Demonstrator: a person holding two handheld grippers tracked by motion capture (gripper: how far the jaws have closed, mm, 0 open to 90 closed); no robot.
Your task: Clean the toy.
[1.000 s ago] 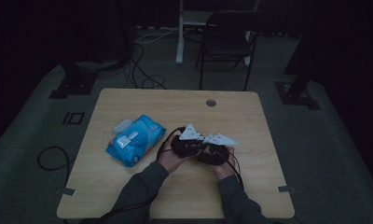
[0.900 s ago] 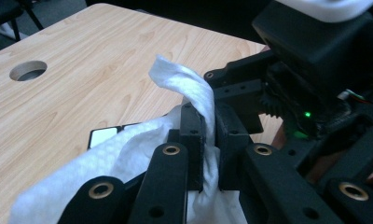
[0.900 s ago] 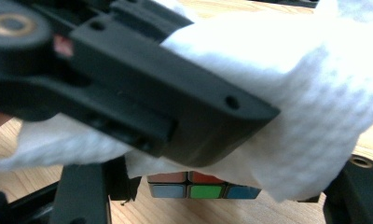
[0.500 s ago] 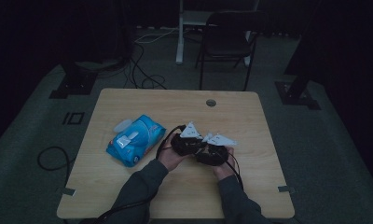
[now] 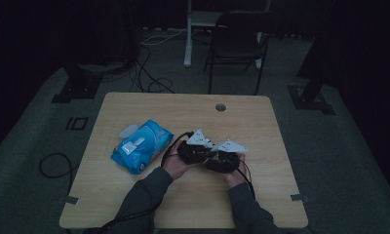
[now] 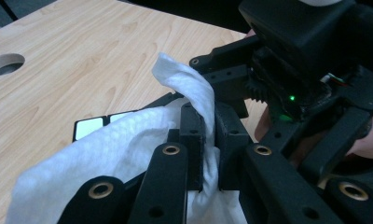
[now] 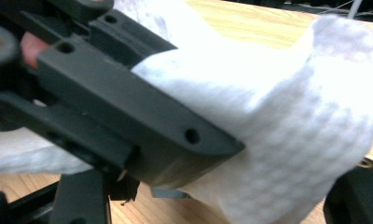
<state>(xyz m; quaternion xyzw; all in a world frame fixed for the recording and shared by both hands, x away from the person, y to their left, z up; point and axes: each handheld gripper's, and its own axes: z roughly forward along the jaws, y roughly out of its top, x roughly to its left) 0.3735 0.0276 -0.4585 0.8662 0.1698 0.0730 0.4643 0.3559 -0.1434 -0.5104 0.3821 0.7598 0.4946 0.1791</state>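
My left gripper (image 6: pixel 208 123) is shut on a white textured wipe (image 6: pixel 105 154), whose loose corner stands up above the jaws. Under the wipe is a black cube with white tiles (image 6: pixel 89 128), raised off the wooden table (image 6: pixel 82 56). My right gripper (image 6: pixel 287 60) faces the left one closely, its jaws reaching to the cube. In the right gripper view the wipe (image 7: pixel 287 116) drapes over the cube between the right gripper (image 7: pixel 217 203) jaws, with a left jaw pressed on it. In the high view the left gripper (image 5: pixel 193 148) and right gripper (image 5: pixel 224 158) meet at mid-table.
A blue pack of wipes (image 5: pixel 142 145) lies left of the hands. A round cable hole (image 5: pixel 221 107) is in the table (image 5: pixel 261 195) near its far edge. A dark chair (image 5: pixel 237 44) stands beyond the table, and cables lie on the floor.
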